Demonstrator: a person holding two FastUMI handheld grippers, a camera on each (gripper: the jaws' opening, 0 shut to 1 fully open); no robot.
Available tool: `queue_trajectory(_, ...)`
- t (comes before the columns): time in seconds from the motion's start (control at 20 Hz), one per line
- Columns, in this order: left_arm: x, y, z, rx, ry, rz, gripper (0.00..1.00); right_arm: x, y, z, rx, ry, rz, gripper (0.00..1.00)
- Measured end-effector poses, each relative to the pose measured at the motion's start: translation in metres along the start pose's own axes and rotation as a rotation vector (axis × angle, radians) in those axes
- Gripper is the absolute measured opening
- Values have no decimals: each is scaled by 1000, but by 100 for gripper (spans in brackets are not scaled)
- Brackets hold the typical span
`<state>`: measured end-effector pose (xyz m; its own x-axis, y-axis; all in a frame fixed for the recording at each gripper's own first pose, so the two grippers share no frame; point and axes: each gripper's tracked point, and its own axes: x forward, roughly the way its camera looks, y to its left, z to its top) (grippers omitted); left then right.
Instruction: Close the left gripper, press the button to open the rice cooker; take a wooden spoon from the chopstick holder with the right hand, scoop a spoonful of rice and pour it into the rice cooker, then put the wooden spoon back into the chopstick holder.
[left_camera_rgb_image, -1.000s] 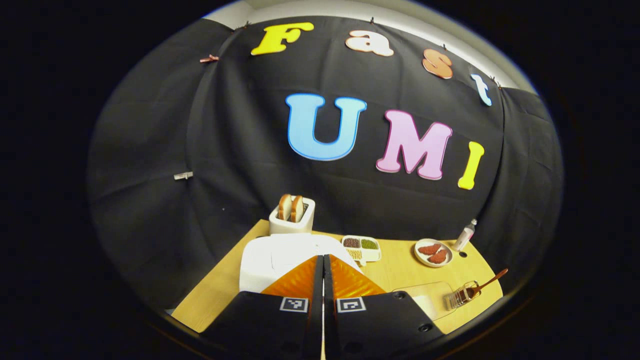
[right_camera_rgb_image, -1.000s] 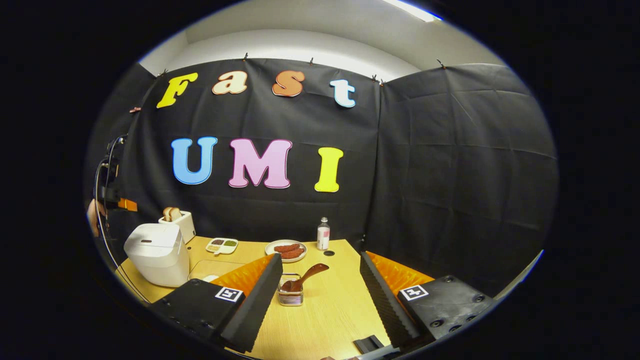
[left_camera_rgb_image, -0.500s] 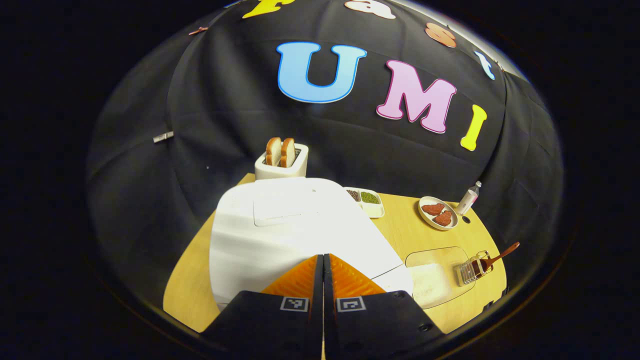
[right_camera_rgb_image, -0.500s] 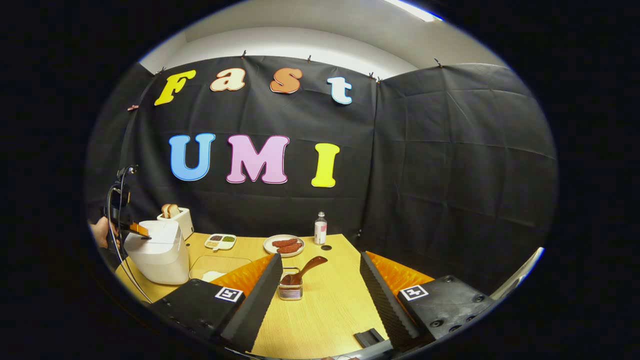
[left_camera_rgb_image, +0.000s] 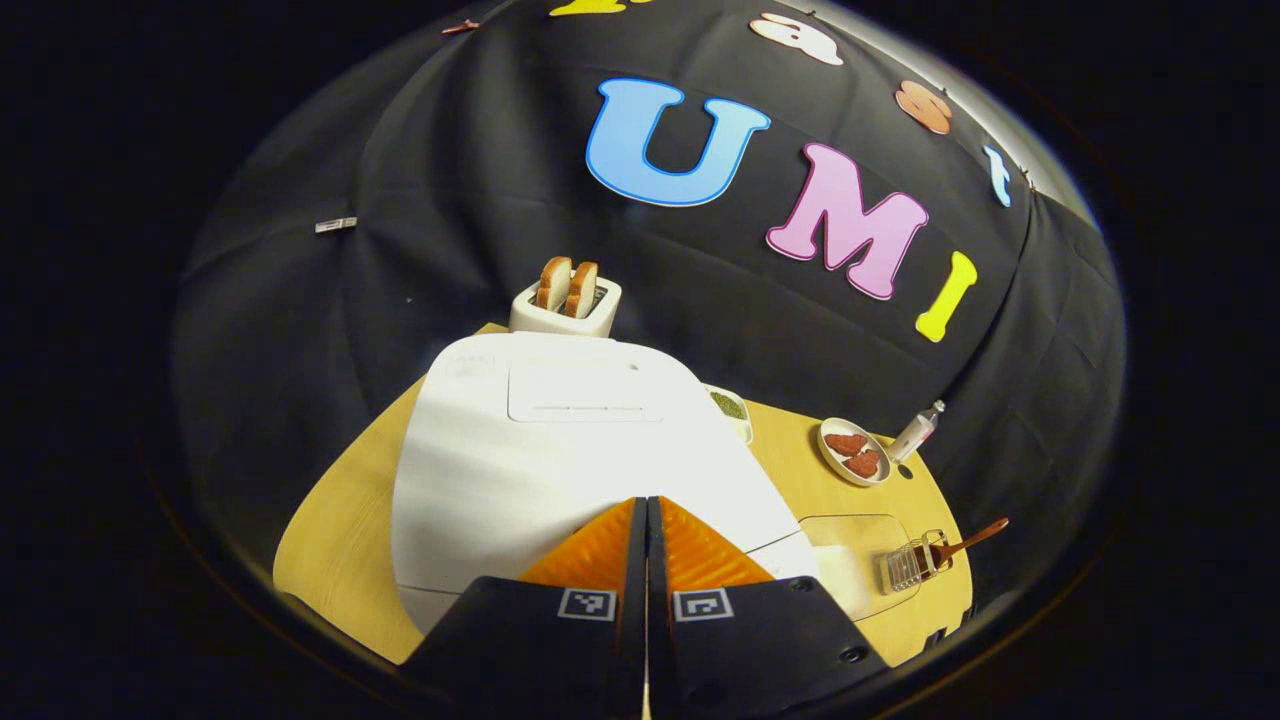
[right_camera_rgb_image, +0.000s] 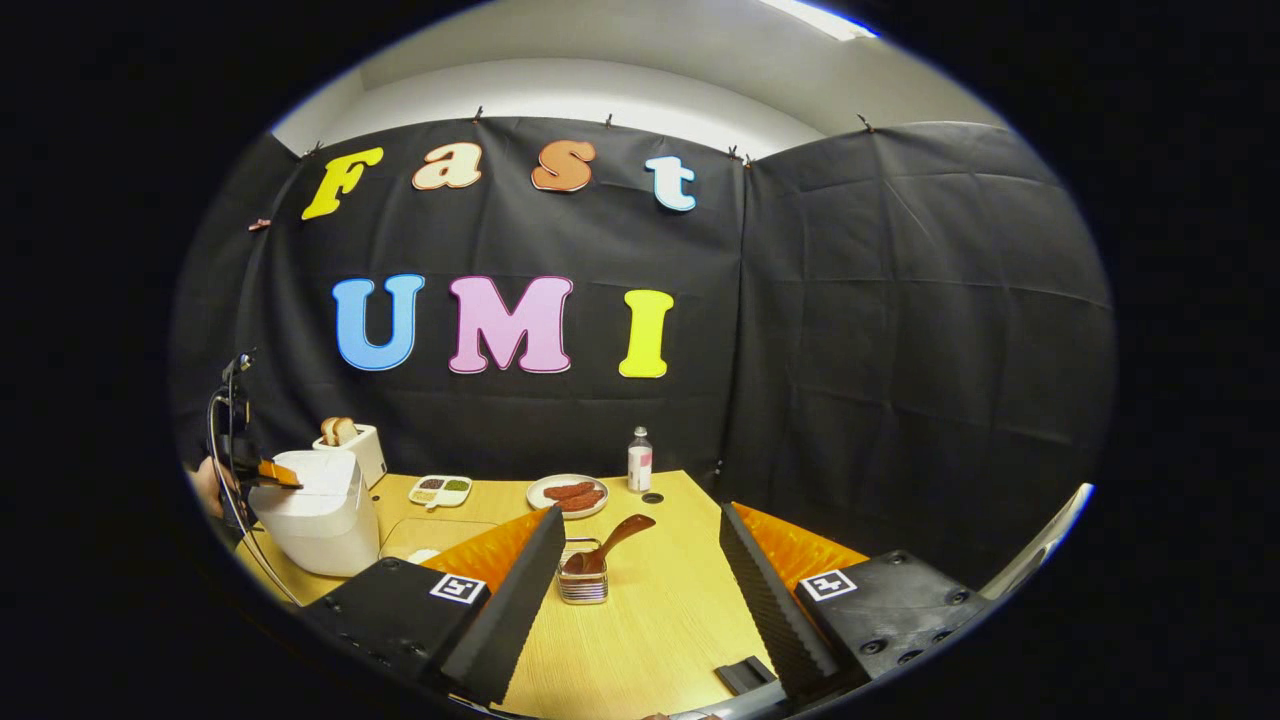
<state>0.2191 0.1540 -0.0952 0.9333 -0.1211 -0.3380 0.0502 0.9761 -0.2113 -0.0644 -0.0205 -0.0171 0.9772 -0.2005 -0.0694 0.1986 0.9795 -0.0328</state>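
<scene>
The white rice cooker (left_camera_rgb_image: 560, 450) stands right below my left gripper (left_camera_rgb_image: 645, 502), its lid down. That gripper is shut with nothing between its fingers, and its tips sit at the cooker's front top edge. In the right gripper view the same left gripper (right_camera_rgb_image: 272, 472) rests against the top of the rice cooker (right_camera_rgb_image: 312, 508). My right gripper (right_camera_rgb_image: 641, 512) hangs open above the table, a little short of the wire chopstick holder (right_camera_rgb_image: 583, 582). The wooden spoon (right_camera_rgb_image: 612, 538) leans in the holder, handle up to the right. A clear tray of rice (right_camera_rgb_image: 435, 535) lies beside the cooker.
A toaster with bread (left_camera_rgb_image: 565, 300) stands behind the cooker. A divided dish (right_camera_rgb_image: 442, 489), a plate of meat (right_camera_rgb_image: 568, 493) and a small bottle (right_camera_rgb_image: 638, 460) line the table's far side. A small black object (right_camera_rgb_image: 745, 675) lies near the front edge. A hand (right_camera_rgb_image: 205, 485) holds the left gripper.
The left gripper has come down and forward onto the rice cooker's top, staying shut. The right gripper has barely moved and stays open.
</scene>
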Motion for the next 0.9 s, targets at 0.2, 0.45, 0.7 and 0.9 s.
queue_trajectory(0.2,-20,-8,42,105,-150,52,7,11,-2,-3,6,5,20,98)
queue_trajectory(0.45,-90,-38,141,253,-454,157,8,51,-2,-13,30,30,71,98)
queue_trajectory(0.7,-154,-82,173,306,-594,176,9,104,3,-34,52,77,136,98)
queue_trajectory(0.9,-183,-120,142,328,-572,163,29,137,11,-69,88,162,194,98)
